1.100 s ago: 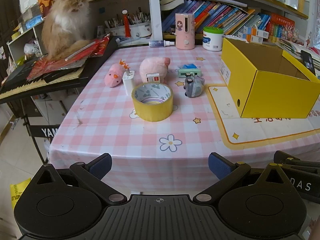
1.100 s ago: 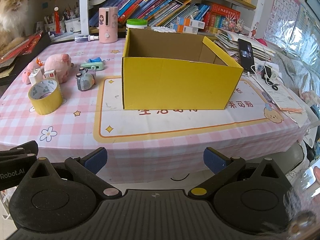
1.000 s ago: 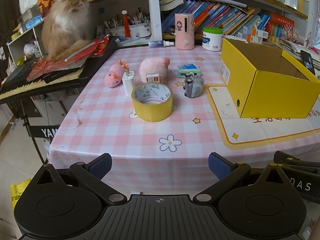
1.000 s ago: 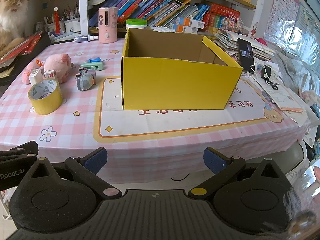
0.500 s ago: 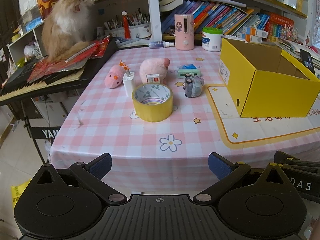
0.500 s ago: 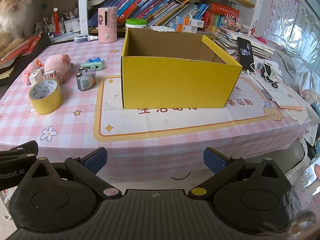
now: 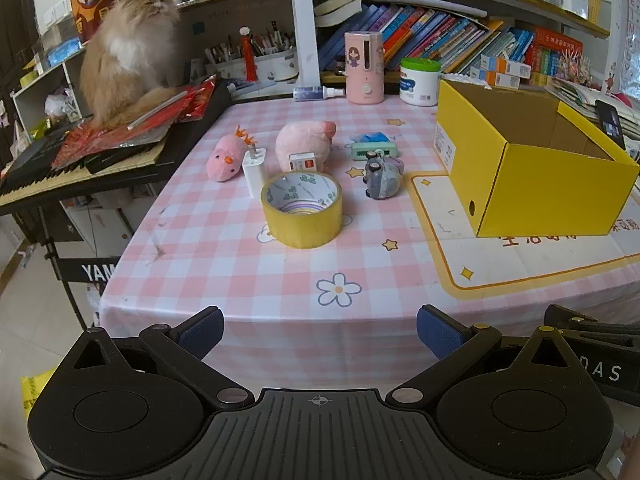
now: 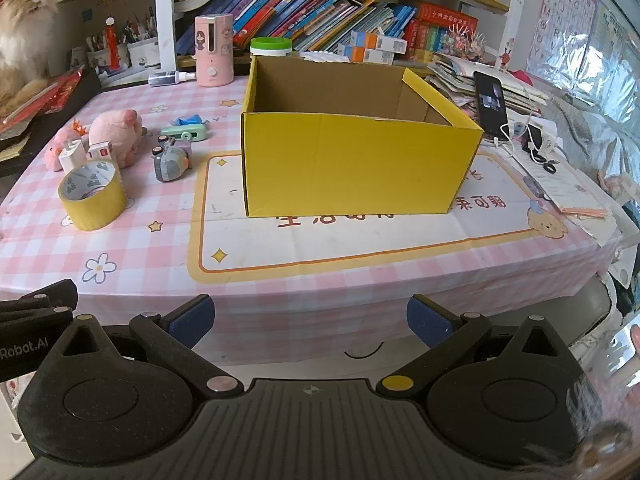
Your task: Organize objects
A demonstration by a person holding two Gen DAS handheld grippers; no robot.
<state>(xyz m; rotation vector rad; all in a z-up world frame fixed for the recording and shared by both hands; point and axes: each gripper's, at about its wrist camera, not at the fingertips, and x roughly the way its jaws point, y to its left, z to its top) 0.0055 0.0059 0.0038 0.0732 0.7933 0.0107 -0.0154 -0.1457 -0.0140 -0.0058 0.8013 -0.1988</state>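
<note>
both hand-held grippers, left (image 7: 318, 326) and right (image 8: 308, 318), hang spread wide and empty off the counter's (image 8: 280, 292) near edge; yellow box (image 8: 352, 164) stands mid-counter.

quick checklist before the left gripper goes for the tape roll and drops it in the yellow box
1. Left gripper open and holding nothing: ok.
2. Right gripper open and holding nothing: ok.
3. Tape roll lying flat, nearest item to the table's front edge, path to it unobstructed: ok.
4. White charger close behind the roll on its left, may get nudged: cannot tell if they touch.
5. Yellow box open at the top, upright: ok.
6. Box floor free of items: cannot tell, the near wall hides it.
</note>
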